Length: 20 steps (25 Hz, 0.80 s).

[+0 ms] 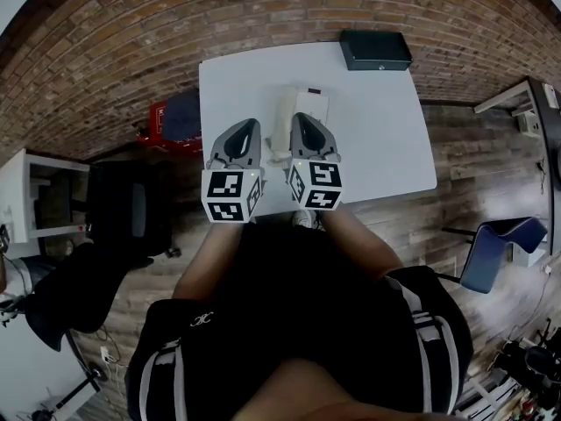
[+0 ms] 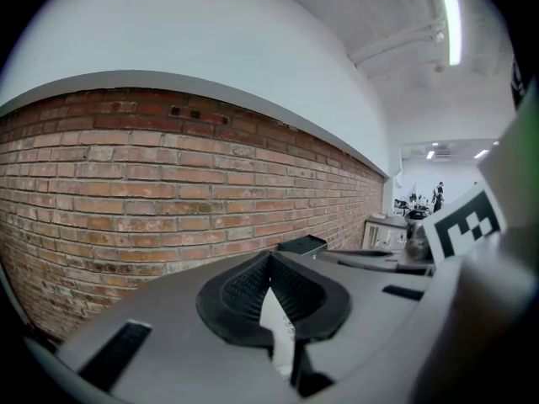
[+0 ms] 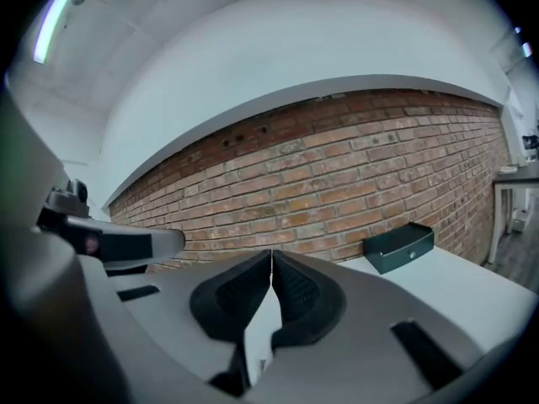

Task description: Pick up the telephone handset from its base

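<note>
Telephone handset, slim white bar on its base, left tool and right tool closed, empty, ribbed black pads.

We are seeing even, fairly bright indoor light in all 3 views. A ceiling strip light is glaring in the upper corner of each gripper view. Fisheye distortion is bending the brick wall into arcs, and dark vignetting is ringing every frame. The left gripper is blurring where its body sits close to the lens.
</note>
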Motion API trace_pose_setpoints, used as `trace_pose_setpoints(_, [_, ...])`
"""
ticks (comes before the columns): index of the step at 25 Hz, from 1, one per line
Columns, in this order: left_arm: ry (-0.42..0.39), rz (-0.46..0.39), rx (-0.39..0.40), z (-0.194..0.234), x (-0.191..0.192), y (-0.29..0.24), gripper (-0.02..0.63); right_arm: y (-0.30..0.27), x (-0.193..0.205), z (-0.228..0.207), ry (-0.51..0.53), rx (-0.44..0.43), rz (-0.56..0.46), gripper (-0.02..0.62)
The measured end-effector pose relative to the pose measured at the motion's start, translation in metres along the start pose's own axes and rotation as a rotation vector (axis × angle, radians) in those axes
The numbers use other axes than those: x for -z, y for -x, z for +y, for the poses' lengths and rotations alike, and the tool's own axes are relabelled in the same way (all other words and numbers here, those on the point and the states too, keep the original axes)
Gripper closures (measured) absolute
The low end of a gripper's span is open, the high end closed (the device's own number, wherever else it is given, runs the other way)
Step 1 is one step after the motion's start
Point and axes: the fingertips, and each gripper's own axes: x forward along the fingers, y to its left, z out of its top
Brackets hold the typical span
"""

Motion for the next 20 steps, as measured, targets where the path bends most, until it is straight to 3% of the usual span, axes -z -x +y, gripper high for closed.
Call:
trace_pose_setpoints(5, [0.012, 0.007, 0.016, 0.018, 0.001, -0.004, 0.604, -0.033, 0.030, -0.008, -0.002, 0.081, 0.092, 0.595])
trace_pose_setpoints(13, [0.016, 0.014, 0.030, 0.055, 0.004, 0.001, 0.604, -0.082, 0.097, -0.016, -0.024, 0.176, 0.286, 0.420])
trace_pose_setpoints(20, [0.009, 0.020, 0.029, 0.072, 0.005, 0.006, 0.604, -0.107, 0.136, -0.025, -0.020, 0.268, 0.417, 0.380])
